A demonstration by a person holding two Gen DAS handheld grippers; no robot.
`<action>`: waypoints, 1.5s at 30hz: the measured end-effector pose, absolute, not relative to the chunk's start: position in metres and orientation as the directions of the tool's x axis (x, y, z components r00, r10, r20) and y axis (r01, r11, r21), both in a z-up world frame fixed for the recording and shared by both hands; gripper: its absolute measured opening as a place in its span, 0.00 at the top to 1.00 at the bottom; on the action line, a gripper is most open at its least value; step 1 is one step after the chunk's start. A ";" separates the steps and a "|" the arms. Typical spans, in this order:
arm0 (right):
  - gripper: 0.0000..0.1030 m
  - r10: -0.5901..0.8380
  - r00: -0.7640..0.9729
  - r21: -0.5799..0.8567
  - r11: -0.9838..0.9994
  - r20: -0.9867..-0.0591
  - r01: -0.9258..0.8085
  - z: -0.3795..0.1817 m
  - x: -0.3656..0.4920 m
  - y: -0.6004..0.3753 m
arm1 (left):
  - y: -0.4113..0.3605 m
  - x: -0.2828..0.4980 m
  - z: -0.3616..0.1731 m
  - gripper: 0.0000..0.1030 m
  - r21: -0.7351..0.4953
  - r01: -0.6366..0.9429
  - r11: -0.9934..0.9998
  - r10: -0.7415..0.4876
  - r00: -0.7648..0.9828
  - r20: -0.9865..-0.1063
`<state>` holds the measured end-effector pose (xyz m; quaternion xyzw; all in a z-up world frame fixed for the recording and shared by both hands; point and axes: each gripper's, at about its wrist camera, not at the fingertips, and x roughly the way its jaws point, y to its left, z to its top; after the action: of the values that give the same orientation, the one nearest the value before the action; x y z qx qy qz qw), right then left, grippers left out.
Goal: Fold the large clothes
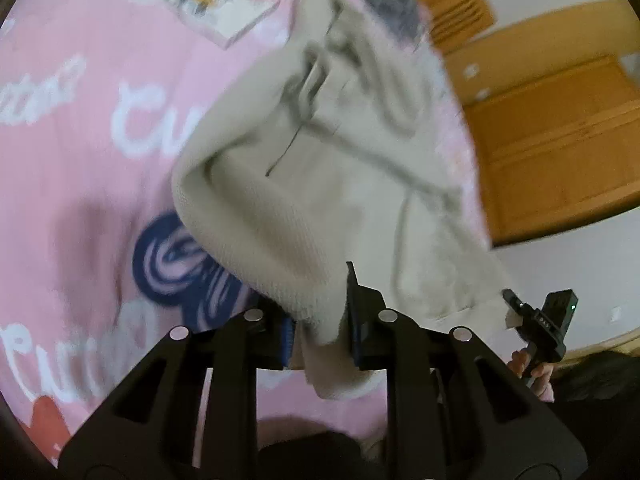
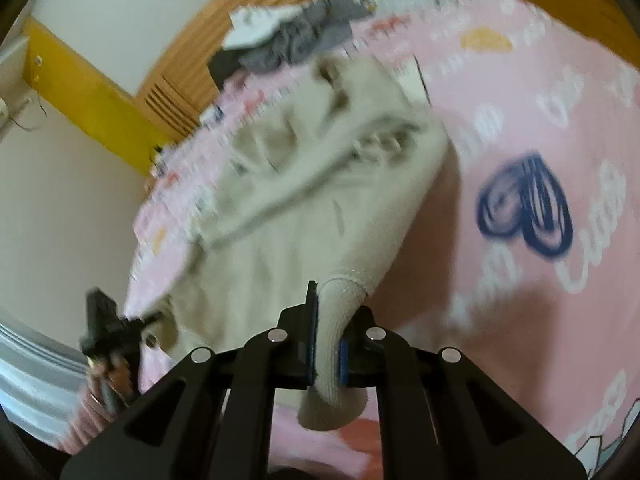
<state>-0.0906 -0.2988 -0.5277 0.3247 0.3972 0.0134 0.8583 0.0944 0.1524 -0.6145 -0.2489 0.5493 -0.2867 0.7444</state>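
Surface: a bed under a pink printed bedspread point(image 1: 80, 152), with white lettering and a navy heart-shaped print; wooden louvred doors point(image 2: 176, 92) and pale wall lie beyond its far edge.

Far pile: grey and white clothes point(image 2: 288, 40) are heaped at the bed's far edge, ahead of both grippers and well apart from them.

Left gripper point(image 1: 320, 336): jaws clamped on a bunched edge of the cream knit sweater point(image 1: 320, 200), which rises from the fingers and drapes ahead and to its right. The right tool shows just to its right, also at the fabric's edge.

Sweater position: partly lifted off the bedspread, its near hem held between the two grippers, the rest trailing forward onto the bed in loose folds. The frames are motion-blurred, so finer creases are hard to read.

Right gripper point(image 2: 328, 348): jaws closed on a ribbed cuff or hem of the same sweater, a tail of knit hanging down below the fingers.

Handling: the knit looks soft, thick and floppy, probably fairly light but prone to sag and stretch. Ribbed edges and corners seem the firmest places to hold; pinching several layers risks dragging hidden folds.
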 end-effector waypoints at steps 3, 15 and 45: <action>0.92 0.253 0.737 0.591 0.771 -0.627 0.237 -0.485 -0.079 -0.290 | 0.162 0.094 -0.592 0.81 -0.720 0.181 0.670 -0.734 0.307 -0.605; 0.93 0.360 0.816 0.778 0.607 -0.453 0.165 -0.433 0.016 -0.333 | 0.189 0.148 -0.553 0.82 -0.785 0.062 0.617 -0.714 0.465 -0.524; 0.92 0.423 0.638 0.734 0.576 -0.644 0.360 -0.574 0.420 -0.519 | 0.048 0.530 -0.558 0.81 -0.540 -0.244 0.806 -0.380 0.488 -0.786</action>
<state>0.4204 -0.5195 -0.5741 0.4601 0.4252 0.0203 0.7792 0.5302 0.0482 -0.5584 -0.3089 0.5044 -0.0423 0.8052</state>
